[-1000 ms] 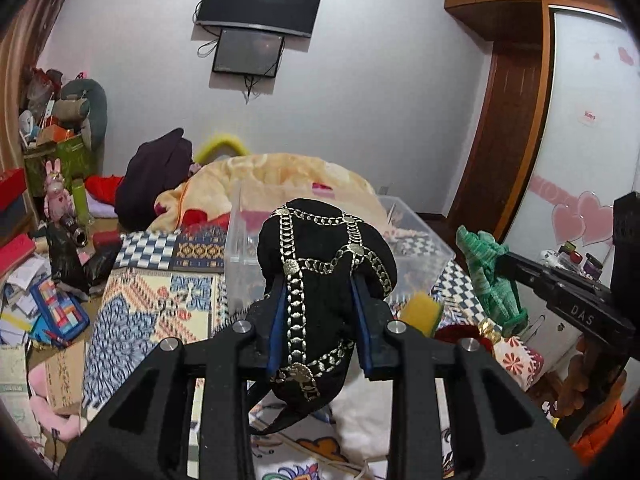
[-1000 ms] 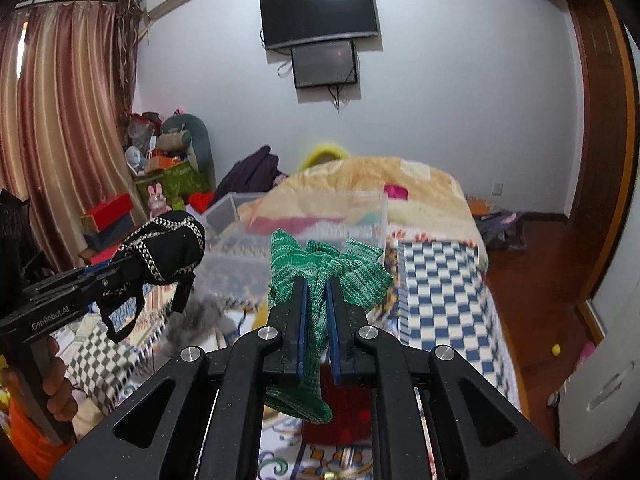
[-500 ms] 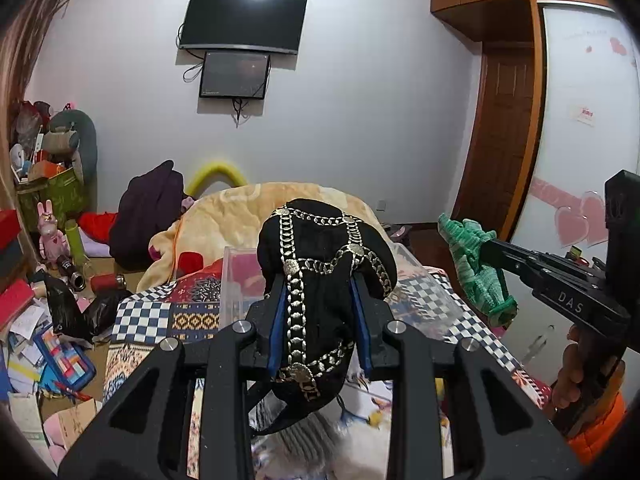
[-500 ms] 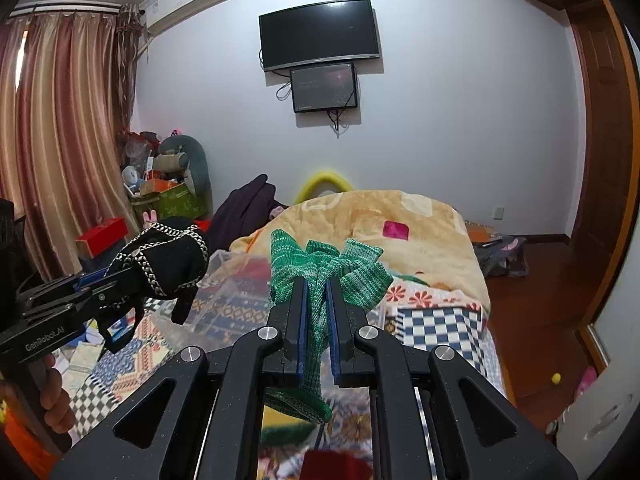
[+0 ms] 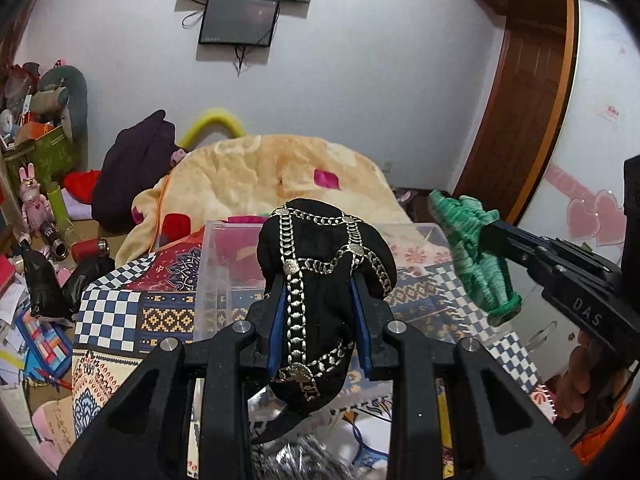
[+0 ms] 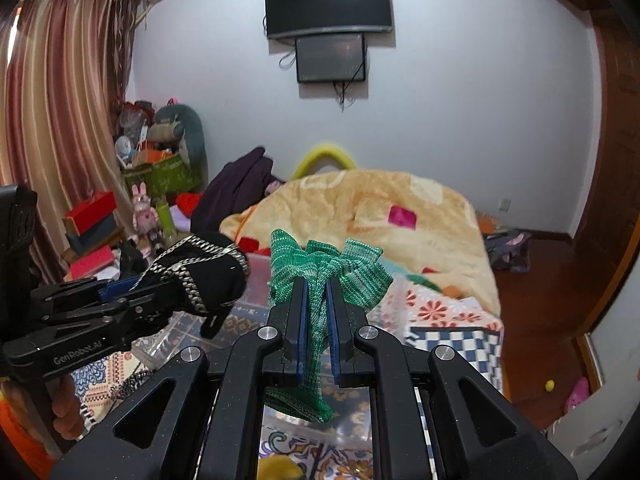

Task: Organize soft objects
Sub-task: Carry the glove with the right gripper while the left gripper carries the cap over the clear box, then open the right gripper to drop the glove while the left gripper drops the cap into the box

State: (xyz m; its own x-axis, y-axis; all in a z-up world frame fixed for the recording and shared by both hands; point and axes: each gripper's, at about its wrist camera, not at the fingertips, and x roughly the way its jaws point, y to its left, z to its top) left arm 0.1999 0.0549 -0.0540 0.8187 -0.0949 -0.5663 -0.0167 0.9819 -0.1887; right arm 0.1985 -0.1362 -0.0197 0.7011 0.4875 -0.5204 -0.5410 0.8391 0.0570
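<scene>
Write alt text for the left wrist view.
The left gripper clamps a black chain-trimmed pouch above a clear plastic bin on a patterned bed. At right, the right gripper holds a green knit cloth.

bin [image 5: 240, 264] on bed [image 5: 116, 312], blanket [image 5: 260, 172] behind; monitor [image 6: 330, 58] under television [image 6: 326, 2]

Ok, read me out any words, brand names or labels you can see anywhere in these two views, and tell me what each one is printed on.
"DAS" on the body of the right gripper, seen from the left wrist view.
"GenRobot.AI" on the body of the left gripper, seen from the right wrist view.
Red marks on a small sticker on the white wardrobe door: too small to read.
Print on the green box by the curtain: too blurred to read.
</scene>
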